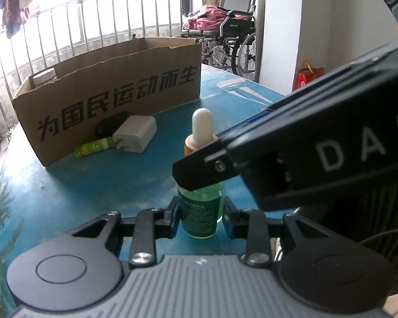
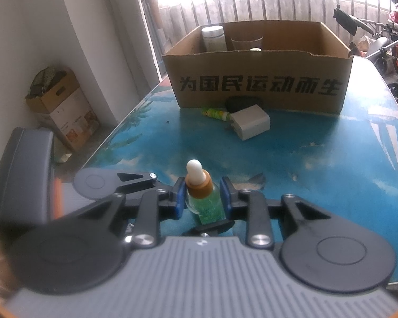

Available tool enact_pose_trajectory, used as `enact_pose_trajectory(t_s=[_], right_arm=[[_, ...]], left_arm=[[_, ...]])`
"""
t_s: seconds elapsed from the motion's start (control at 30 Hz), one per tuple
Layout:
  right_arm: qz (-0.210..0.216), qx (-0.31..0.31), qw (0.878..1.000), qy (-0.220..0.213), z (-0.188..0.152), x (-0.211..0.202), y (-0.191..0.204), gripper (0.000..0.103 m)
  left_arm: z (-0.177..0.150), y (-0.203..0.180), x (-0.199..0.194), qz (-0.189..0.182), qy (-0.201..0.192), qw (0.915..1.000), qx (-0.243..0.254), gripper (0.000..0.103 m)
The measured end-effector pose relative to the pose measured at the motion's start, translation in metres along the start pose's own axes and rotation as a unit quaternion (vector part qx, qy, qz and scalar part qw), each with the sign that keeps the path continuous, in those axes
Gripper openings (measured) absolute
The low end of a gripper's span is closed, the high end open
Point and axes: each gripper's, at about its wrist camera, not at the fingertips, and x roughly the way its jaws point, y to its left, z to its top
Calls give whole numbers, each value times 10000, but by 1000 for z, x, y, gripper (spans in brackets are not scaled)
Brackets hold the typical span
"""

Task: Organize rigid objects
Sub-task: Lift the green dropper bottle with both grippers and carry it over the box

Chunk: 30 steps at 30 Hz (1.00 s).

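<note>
A small green dropper bottle [image 1: 199, 220] with an orange collar and a white rubber bulb stands upright on the blue table [image 1: 92, 185]. My left gripper [image 1: 201, 217] is shut on its lower body, one pad against each side. In the right wrist view the same bottle [image 2: 207, 206] sits between the blue pads of my right gripper [image 2: 203, 198], shut on its shoulder just under the collar. One right finger [image 1: 199, 169] crosses in front of the bottle's neck in the left wrist view. Part of the left gripper shows at the left in the right wrist view.
An open cardboard box [image 2: 260, 84] stands at the table's far side, holding a white-lidded jar [image 2: 213, 38] and a clear glass [image 2: 246, 42]. Before it lie a white charger [image 2: 250, 124], a green tube [image 2: 216, 113] and a black object [image 2: 242, 103]. A wheelchair [image 1: 233, 39] stands beyond.
</note>
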Motion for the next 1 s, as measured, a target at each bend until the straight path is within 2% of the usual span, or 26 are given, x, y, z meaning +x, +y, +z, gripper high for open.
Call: enact_pose_trajectory(t_s=[0.37,1.0], right_arm=[[31,-177,9997,-164,13,-14,7,25],[283,-606,9973,-320,61,-20,19,25]], left_arm=[[11,3,-18,105,-97,9999,17,33],[25,11,-62,445,-253,9987,-83,33]])
